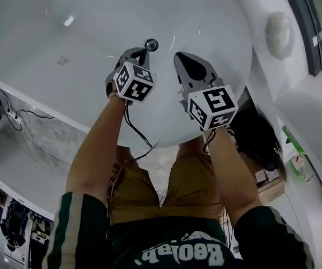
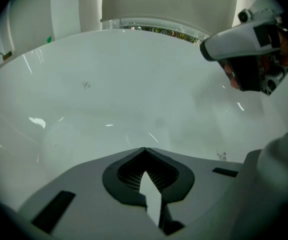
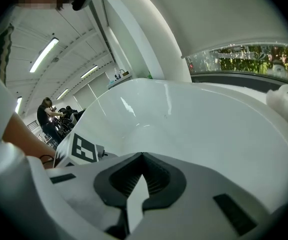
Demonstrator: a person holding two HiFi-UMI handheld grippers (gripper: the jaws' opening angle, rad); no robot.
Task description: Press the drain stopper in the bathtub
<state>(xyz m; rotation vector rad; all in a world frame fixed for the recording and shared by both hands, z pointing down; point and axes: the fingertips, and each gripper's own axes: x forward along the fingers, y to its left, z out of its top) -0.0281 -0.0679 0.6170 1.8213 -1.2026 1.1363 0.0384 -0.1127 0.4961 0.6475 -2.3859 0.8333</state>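
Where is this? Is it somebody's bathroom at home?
Probably not a home bathroom; it looks more like a big workshop or test hall. There is a white bathtub with a drain stopper, but the right gripper view shows long ceiling strip lights and a person standing far behind it.

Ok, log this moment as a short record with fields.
place: white bathtub, seen from above
target: drain stopper, round, on the tub floor
left tongs: shut, empty, tip right beside the stopper; contact unclear
right tongs: shut, empty, over the tub, to the right of the stopper
task state: stopper not clearly pressed yet
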